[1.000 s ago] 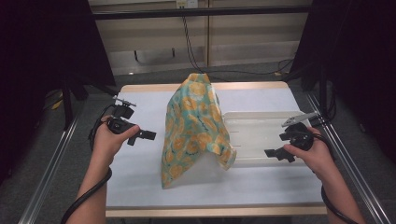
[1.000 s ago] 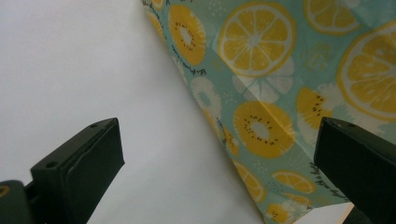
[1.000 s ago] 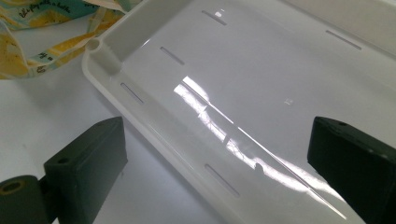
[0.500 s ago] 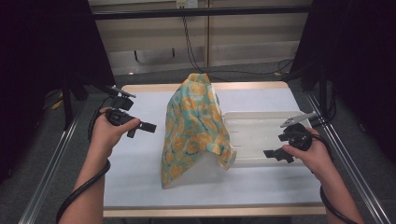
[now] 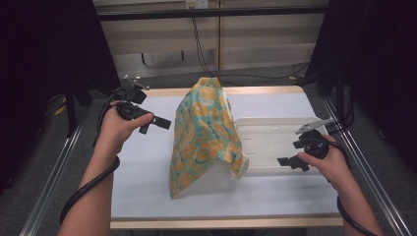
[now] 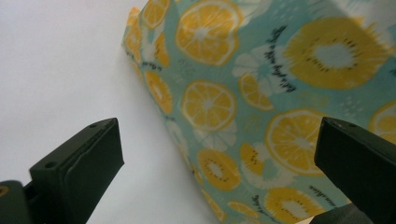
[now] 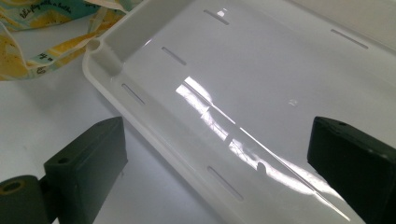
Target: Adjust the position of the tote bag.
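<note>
— So, where is the cloth (image 5: 206,132)?

— Mid-table, standing up in a peak like a small tent. It is teal with orange and lemon slices printed on it. Its lower right corner drapes over the left end of the tray (image 5: 275,147).

— And the tray?

— White plastic, shallow, with narrow slots in its floor, lying on the right half of the table (image 5: 147,196). Nothing sits in the part that can be seen.

— What is the left gripper (image 5: 156,124) doing?

— It is held above the table to the left of the cloth, near it but apart, jaws pointing toward it. In the left gripper view the jaws stand wide apart with nothing between them, and the cloth (image 6: 261,107) rises just ahead over the white tabletop.

— The right gripper (image 5: 289,162)?

— It sits at the tray's near edge, on the right. In the right gripper view its jaws are also spread wide and grip nothing; the tray's rim (image 7: 140,121) runs between them, and I cannot tell whether either jaw touches it. A fold of cloth (image 7: 32,56) lies at the tray's corner.
</note>
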The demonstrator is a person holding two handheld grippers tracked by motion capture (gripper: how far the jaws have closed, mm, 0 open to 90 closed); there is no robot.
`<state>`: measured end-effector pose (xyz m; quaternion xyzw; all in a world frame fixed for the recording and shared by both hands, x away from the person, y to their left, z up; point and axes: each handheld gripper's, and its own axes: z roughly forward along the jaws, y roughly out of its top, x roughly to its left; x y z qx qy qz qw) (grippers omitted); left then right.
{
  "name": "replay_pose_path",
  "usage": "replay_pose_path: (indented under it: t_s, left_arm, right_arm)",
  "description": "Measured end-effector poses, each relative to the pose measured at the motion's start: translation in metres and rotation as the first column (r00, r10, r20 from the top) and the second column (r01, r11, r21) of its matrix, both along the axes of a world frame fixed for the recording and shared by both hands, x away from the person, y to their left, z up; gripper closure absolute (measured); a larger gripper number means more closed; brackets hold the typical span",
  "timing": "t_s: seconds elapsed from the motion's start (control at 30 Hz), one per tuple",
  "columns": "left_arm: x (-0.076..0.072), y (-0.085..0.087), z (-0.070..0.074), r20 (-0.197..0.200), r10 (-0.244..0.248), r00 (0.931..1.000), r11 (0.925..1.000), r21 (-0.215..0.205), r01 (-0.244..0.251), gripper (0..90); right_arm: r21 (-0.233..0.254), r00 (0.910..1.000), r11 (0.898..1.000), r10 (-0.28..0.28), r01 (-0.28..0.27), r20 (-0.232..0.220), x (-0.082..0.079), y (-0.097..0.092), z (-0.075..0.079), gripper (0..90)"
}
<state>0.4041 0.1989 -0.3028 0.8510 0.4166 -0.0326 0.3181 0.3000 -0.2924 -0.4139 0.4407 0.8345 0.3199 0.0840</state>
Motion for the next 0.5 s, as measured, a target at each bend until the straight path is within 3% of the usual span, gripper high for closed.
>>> replay_pose_path:
  t_s: [0.5]
  left_arm:
    - [0.007,-0.017,0.024,0.001,-0.027,0.9996,0.9996,-0.001,0.027,1.4]
  right_arm:
    - [-0.007,1.0000,1.000,-0.003,0.003,-0.007,0.001,0.001,-0.001,4.3]
